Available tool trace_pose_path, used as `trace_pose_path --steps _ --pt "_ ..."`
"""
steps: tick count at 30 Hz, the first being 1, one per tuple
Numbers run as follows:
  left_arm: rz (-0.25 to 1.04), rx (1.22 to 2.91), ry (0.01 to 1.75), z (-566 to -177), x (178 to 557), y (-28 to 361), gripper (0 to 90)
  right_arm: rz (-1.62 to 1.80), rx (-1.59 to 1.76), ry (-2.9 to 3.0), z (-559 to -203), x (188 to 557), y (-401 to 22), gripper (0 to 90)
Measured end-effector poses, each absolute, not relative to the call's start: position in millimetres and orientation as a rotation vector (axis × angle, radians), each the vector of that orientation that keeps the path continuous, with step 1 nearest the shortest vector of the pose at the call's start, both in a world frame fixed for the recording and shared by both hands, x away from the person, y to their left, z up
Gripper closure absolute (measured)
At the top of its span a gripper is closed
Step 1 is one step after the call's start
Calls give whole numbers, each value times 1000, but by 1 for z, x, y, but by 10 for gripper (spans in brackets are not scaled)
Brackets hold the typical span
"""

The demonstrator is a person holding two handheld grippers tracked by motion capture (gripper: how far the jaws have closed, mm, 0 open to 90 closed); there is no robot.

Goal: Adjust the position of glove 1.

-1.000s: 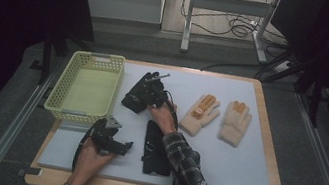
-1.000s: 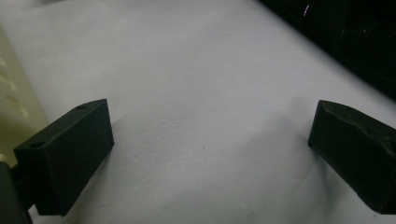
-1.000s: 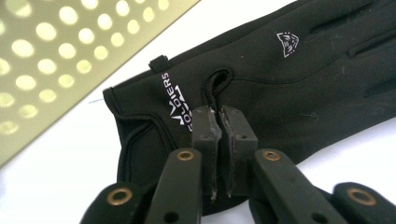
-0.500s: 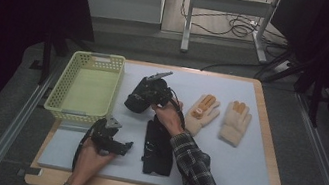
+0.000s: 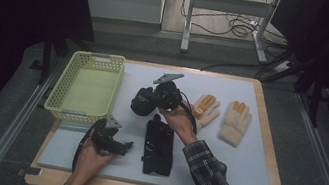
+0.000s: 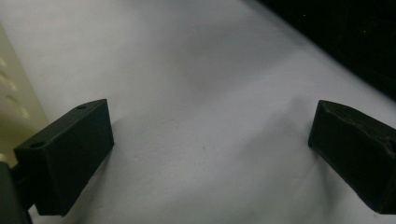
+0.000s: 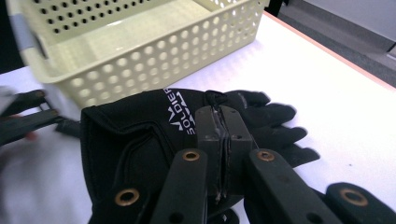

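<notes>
While the right hand-held gripper (image 7: 223, 154) pinches a black glove (image 7: 154, 140) with its jaws closed tight on the fabric, it holds it raised near the middle of the surface (image 5: 253, 153), just beside the yellow perforated plastic basket (image 5: 87, 87). A good carry would lift the limp glove clear of the rim before letting go. The left hand-held gripper (image 6: 210, 154) gapes wide and empty over pale foam near the front left corner. Another black glove (image 5: 158, 147) and two tan knit gloves (image 5: 221, 117) lie flat.

Beyond the white-topped table (image 5: 253, 153), cables (image 5: 236, 27) lie on the floor (image 5: 126, 35) under a metal frame (image 5: 227, 6).
</notes>
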State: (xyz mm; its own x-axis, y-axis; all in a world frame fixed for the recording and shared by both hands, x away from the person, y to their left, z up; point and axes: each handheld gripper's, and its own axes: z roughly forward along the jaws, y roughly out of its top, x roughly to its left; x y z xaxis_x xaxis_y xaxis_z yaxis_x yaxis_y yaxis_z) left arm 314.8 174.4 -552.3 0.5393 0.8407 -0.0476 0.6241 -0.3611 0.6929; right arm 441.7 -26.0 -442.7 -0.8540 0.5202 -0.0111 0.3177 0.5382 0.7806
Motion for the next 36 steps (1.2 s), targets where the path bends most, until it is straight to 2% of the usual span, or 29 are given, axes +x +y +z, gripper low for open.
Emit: trace_pose_path --steps 7,12,14,17,23,24,25,27,28,29,30,31,36 --pt "419 2104 1181 -552 315 174 0 1220 625 2550 -424 407 -46 871" --pt "417 2102 1181 -552 315 174 0 1155 629 2655 -437 387 -57 834" --pt "418 2094 1186 -553 315 173 0 1155 649 2634 -445 385 -61 764" --pt "418 2103 1181 -552 315 174 0 1142 701 2626 -460 392 -63 720" --pt "417 2107 1181 -552 315 174 0 1046 724 2646 -501 403 -50 501" --pt "418 2107 1181 -552 315 174 0 1015 720 2640 -506 404 -48 498" --pt "417 2107 1181 -552 315 174 0 983 709 2630 -511 405 -46 499" --pt "418 2109 1181 -552 315 174 0 1023 729 2632 -518 408 -47 603" --pt "418 2109 1181 -552 315 174 0 1023 729 2632 -518 408 -47 603" --pt "418 2107 1181 -552 315 174 0 1029 745 2628 -519 407 -47 727" --pt "418 2107 1181 -552 315 174 0 1029 745 2628 -519 407 -47 727" --pt "417 2106 1181 -552 315 174 0 996 738 2611 -518 404 -45 807" --pt "418 2107 1182 -552 315 174 0 989 724 2587 -515 399 -43 846"
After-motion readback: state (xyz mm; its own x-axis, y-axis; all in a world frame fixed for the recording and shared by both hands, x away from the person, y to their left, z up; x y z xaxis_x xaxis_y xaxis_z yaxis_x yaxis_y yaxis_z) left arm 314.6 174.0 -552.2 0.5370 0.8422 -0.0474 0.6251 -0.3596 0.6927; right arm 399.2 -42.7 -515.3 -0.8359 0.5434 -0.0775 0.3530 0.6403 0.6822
